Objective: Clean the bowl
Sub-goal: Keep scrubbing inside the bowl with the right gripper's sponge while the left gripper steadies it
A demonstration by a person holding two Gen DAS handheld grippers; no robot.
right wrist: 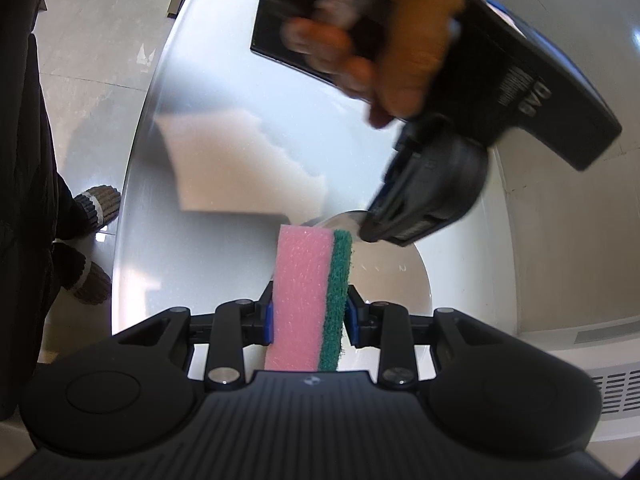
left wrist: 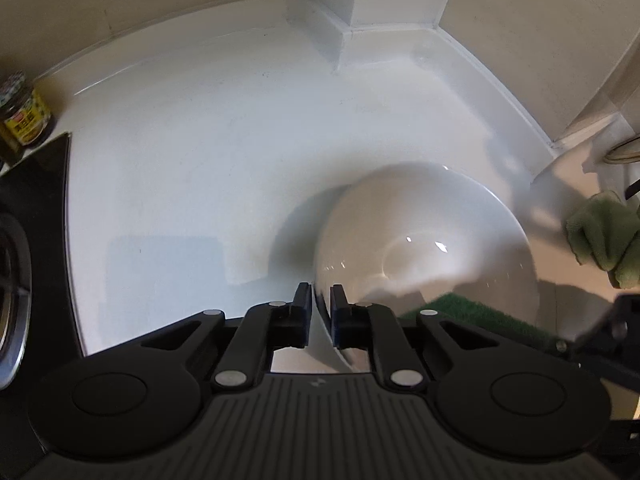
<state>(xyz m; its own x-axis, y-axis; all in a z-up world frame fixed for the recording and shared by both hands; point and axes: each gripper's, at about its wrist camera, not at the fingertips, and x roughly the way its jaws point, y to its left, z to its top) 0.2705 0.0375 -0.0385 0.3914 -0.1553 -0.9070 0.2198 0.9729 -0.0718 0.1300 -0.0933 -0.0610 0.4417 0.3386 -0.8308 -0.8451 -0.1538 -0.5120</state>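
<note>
On the white counter [left wrist: 200, 152], near its back corner: a white ceramic bowl [left wrist: 432, 248], tipped up on edge, glossy inside facing the left wrist camera, nothing in it but highlights and shadow. Behind it to the left, a rounded shadow on the counter. At the bowl's lower right, a patch of green scouring pad [left wrist: 460, 312], seen past the rim. Further right, a crumpled green cloth [left wrist: 600, 232] lying on the counter, apart from the bowl. Far left, a glass jar [left wrist: 24, 116] with a yellow label and dark lid, contents not readable, just beside a black cooktop [left wrist: 40, 208] with a round metal ring at its edge.

Left claw [left wrist: 321, 308]: narrowed to a thin gap, clamped on the bowl's near rim, 1 finger inside the wall and 1 outside, the rim running down between the 2 pads.

Right claw [right wrist: 308, 316]: closed around a sponge [right wrist: 304, 300], pink foam on the left, green scourer layer on the right, blue pads pressing both faces; sponge standing upright and reaching forward past the fingertips. Just beyond the sponge's far end, a sliver of the bowl's rim [right wrist: 340, 220], close to the sponge; contact not clear. Above it, blurred, the black body of the other device and the hand [right wrist: 392, 40] gripping it. Under all this, pale grey reflective counter [right wrist: 192, 240]; at far left, tiled floor [right wrist: 92, 60] and 2 ribbed grey slippers [right wrist: 98, 208].
</note>
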